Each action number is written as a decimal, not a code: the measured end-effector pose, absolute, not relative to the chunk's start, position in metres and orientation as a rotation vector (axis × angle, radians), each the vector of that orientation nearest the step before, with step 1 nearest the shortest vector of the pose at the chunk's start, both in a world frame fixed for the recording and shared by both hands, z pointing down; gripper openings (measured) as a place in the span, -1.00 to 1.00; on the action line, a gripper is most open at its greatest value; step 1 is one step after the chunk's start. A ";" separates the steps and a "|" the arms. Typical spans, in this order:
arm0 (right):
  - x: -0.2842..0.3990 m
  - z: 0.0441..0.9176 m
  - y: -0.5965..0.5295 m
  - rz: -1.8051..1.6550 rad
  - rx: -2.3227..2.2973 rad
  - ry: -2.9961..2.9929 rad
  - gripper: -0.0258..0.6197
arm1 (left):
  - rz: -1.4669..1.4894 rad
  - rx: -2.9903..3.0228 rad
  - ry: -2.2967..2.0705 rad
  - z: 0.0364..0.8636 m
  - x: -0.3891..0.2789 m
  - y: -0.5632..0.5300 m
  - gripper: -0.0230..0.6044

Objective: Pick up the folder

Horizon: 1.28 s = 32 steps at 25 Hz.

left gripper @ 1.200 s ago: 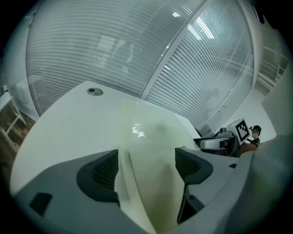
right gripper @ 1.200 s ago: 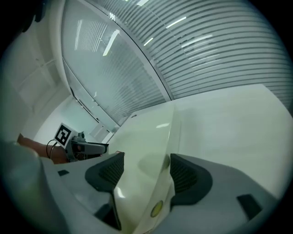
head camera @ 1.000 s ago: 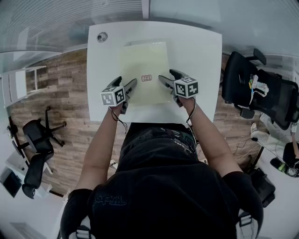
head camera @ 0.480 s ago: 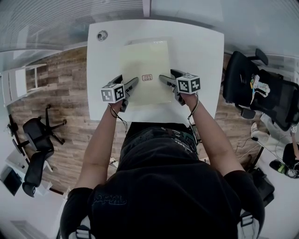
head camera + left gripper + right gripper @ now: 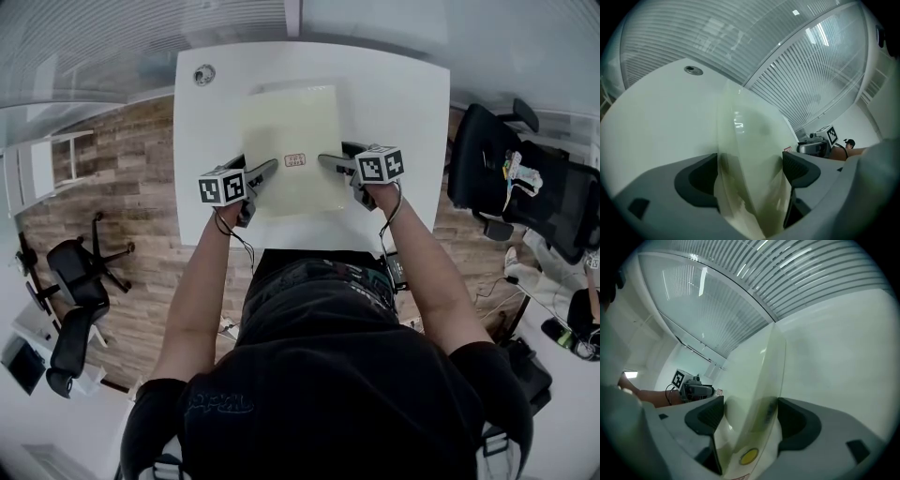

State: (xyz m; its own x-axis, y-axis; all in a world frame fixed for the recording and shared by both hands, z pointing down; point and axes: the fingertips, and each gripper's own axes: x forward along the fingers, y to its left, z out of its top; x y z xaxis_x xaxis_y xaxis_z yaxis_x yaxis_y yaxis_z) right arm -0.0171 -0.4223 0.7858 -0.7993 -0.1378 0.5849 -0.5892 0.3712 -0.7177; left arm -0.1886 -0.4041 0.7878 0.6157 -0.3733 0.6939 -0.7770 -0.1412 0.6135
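A pale yellow-green translucent folder lies on the white table, with a small red-printed label near its middle. My left gripper is at the folder's left edge and my right gripper is at its right edge. In the left gripper view the folder's edge runs between the wide jaws of the left gripper, which are opening; the pads do not clamp it. In the right gripper view the folder likewise passes between the opening jaws of the right gripper, unclamped.
A round grommet sits in the table's far left corner. Glass walls with blinds stand behind the table. A black office chair is to the right and another chair to the left on the wood floor.
Both grippers have turned a little at the folder's side edges without moving away. The folder lies in about the same place on the table.
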 end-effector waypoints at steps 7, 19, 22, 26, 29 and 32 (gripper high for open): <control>-0.017 0.787 -0.420 1.403 0.633 -2.187 0.15 | 0.471 1.754 -0.937 0.787 -0.185 -0.402 0.44; -0.018 0.773 -0.417 1.333 0.685 -2.160 0.15 | 0.507 1.772 -0.943 0.774 -0.185 -0.400 0.43; -0.017 0.765 -0.419 1.299 0.700 -2.173 0.15 | 0.511 1.804 -0.950 0.766 -0.183 -0.404 0.43; -0.018 0.741 -0.416 1.231 0.741 -2.214 0.15 | 0.506 1.858 -0.975 0.743 -0.183 -0.404 0.43; -0.021 0.716 -0.412 1.173 0.781 -2.257 0.15 | 0.502 1.909 -0.989 0.718 -0.185 -0.400 0.43; -0.025 0.690 -0.406 1.122 0.822 -2.299 0.15 | 0.510 1.970 -1.009 0.691 -0.187 -0.397 0.43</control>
